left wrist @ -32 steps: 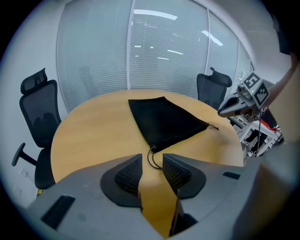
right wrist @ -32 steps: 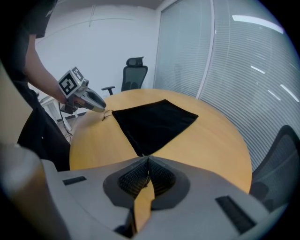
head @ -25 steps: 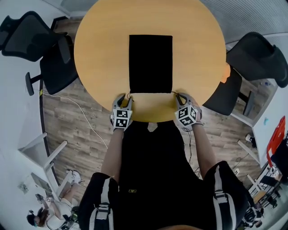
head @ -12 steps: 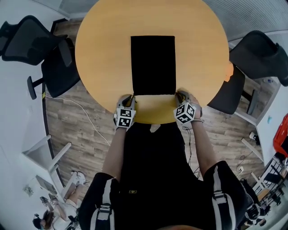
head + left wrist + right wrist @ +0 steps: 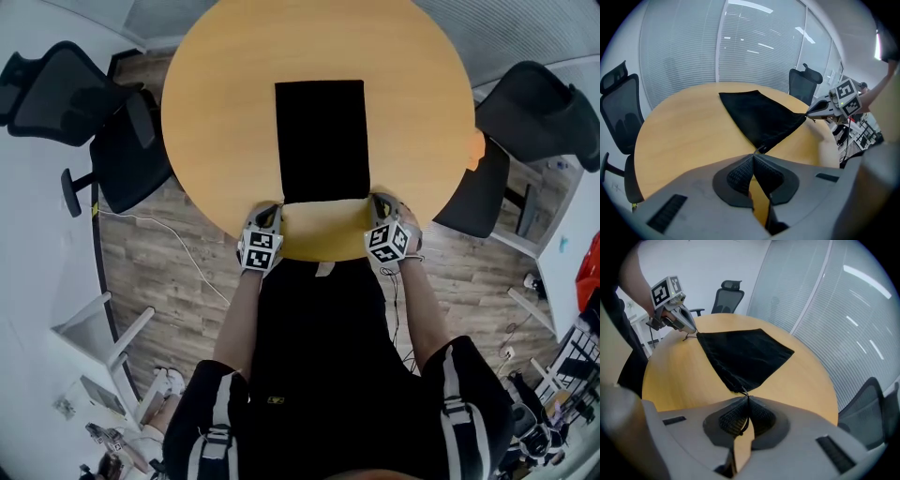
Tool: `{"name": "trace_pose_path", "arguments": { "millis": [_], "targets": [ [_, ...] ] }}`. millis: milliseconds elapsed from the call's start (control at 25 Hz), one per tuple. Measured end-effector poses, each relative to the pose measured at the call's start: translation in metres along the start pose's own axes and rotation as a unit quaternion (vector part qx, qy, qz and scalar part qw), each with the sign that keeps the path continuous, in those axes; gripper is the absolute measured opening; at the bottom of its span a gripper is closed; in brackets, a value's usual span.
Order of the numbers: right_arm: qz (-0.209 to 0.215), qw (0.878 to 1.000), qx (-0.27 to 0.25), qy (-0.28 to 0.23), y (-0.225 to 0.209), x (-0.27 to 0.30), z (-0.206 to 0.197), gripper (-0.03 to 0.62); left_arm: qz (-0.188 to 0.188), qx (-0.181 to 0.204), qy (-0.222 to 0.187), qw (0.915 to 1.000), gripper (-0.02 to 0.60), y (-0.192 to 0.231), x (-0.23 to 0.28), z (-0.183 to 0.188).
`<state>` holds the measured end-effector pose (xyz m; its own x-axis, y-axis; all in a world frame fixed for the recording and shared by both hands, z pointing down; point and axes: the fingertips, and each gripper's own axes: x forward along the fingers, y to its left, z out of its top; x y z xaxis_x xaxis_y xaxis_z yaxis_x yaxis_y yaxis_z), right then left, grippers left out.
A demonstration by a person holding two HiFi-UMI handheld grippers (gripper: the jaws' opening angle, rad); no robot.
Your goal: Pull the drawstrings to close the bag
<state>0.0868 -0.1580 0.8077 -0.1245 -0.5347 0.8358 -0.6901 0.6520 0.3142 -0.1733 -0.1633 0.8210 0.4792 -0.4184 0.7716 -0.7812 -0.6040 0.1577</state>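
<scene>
At the far left of the head view, a dark office chair (image 5: pixel 66 94) stands on the wood floor beside the round wooden surface (image 5: pixel 225 94).

The left gripper (image 5: pixel 272 208) rests at the near edge of the surface and points at the near left corner of the bag (image 5: pixel 323 141). In the left gripper view its jaws have just been closing and now meet at the tips (image 5: pixel 753 157). The thin left drawstring (image 5: pixel 761 149) is pinched between them where it leaves the bag's corner. The cord runs only a short way from the gripper to the cloth.

The bag is black and lies flat as a long rectangle in the middle of the surface. Its mouth end is turned toward the person and spans the gap between the two grippers. The mouth is spread to its full width, not gathered.

The right gripper (image 5: pixel 377 199) sits at the near right corner of the bag, level with the left one. In the right gripper view its jaws are pressed together (image 5: pixel 746 399) on the right drawstring (image 5: pixel 744 393), a black cord that comes out of the bag's corner just ahead of the tips and hangs on between the pads.

Another dark chair (image 5: pixel 539 108) stands off the surface at the far right.
</scene>
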Motion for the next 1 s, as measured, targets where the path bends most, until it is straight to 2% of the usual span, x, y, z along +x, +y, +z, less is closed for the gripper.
{"name": "trace_pose_path", "arguments": {
  "millis": [240,560,800,1000],
  "targets": [
    [-0.051,0.997,0.024,-0.052,-0.023,-0.025,0.023,0.06,0.02,0.013,-0.031,0.9992,0.015,0.007,-0.017,0.021],
    [-0.096,0.986,0.047,-0.124,-0.058,-0.069,0.07,0.06,0.063,0.025,-0.108,0.9919,0.015,0.014,-0.061,0.076],
    [-0.12,0.973,0.051,-0.188,-0.097,-0.114,0.104,0.06,0.103,0.03,-0.177,0.9785,0.015,0.005,-0.106,0.133],
    [-0.14,0.958,0.048,-0.245,-0.122,-0.159,0.135,0.06,0.136,0.051,-0.235,0.961,0.015,-0.005,-0.154,0.182]
  ]
}}
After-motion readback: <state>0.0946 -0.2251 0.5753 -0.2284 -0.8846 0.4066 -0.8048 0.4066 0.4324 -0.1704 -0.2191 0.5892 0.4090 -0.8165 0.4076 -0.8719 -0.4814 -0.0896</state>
